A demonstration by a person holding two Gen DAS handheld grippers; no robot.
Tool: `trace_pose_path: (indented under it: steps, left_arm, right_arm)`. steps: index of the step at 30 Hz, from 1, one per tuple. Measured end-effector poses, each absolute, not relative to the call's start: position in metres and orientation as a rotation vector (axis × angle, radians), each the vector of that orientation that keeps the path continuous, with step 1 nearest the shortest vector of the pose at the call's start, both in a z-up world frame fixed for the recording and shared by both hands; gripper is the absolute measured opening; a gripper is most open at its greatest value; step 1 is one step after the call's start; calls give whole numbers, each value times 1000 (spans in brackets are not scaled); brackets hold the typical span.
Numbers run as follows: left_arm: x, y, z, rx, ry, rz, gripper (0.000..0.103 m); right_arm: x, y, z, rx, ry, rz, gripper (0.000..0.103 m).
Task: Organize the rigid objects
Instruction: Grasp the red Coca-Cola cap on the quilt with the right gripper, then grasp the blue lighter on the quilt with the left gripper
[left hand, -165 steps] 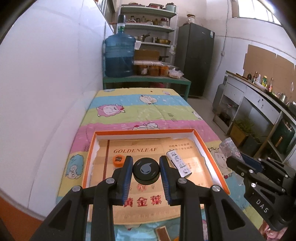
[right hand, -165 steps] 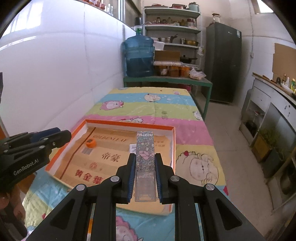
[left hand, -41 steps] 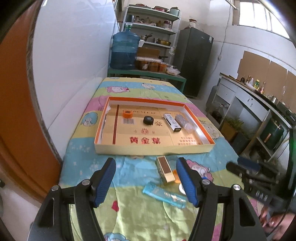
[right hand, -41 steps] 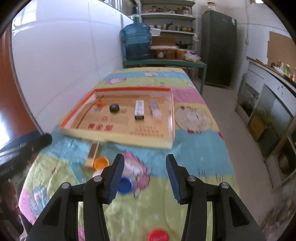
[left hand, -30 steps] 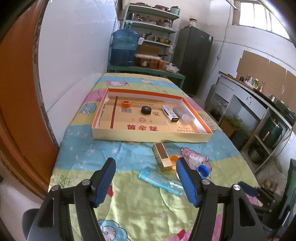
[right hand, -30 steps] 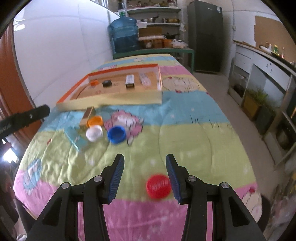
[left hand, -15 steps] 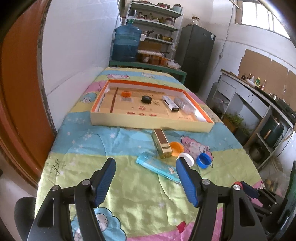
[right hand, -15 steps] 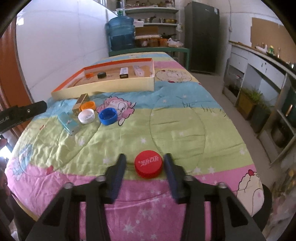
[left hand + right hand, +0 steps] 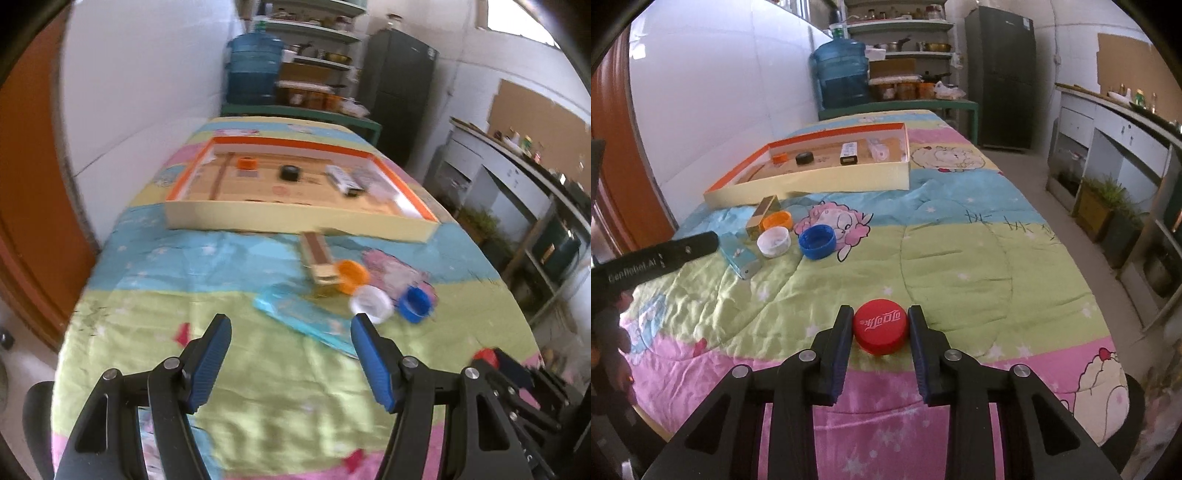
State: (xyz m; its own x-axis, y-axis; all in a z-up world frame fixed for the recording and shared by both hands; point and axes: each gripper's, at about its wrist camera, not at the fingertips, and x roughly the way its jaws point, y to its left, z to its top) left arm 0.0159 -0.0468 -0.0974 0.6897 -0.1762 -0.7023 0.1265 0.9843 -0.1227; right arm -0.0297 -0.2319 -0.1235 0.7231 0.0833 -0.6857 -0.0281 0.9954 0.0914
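The right gripper (image 9: 880, 330) has its jaws closed on the red cap (image 9: 881, 327), a pad pressing each side, low on the pink band of the quilt (image 9: 960, 266); the left gripper (image 9: 290, 343) hangs above the green band with jaws wide apart and nothing between them; from the red cap, at about ten o'clock, lie the blue cap (image 9: 817, 242), the white cap (image 9: 773, 241) and the orange cap (image 9: 777, 220), close together, with the gold box (image 9: 762, 216) touching the orange one and the light-blue packet (image 9: 739, 254) just beside the white; at eleven o'clock, farther off, sits the orange-rimmed tray (image 9: 827, 179), holding a small orange cap (image 9: 780, 157), a black cap (image 9: 805, 158) and two slim boxes
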Motion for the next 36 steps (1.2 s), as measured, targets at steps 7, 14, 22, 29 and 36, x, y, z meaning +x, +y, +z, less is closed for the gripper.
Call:
trace_pose_path:
  steps: [7, 14, 22, 29, 36]
  left_arm:
    - [16, -80, -113, 56, 804, -184, 67]
    - [34, -66, -116, 7, 873, -181, 67]
    - [33, -31, -112, -7, 928, -131, 67]
    - [28, -4, -103, -69, 919, -69, 67]
    - [50, -30, -110, -1, 895, -42, 67]
  right_arm:
    - [-28, -241, -123, 101, 760, 66, 31]
    - [-26, -246, -122, 128, 747, 77, 31]
    - [-25, -243, -122, 120, 733, 101, 31]
    - [-24, -241, -122, 131, 727, 127, 31]
    - [-24, -241, -120, 131, 720, 132, 31]
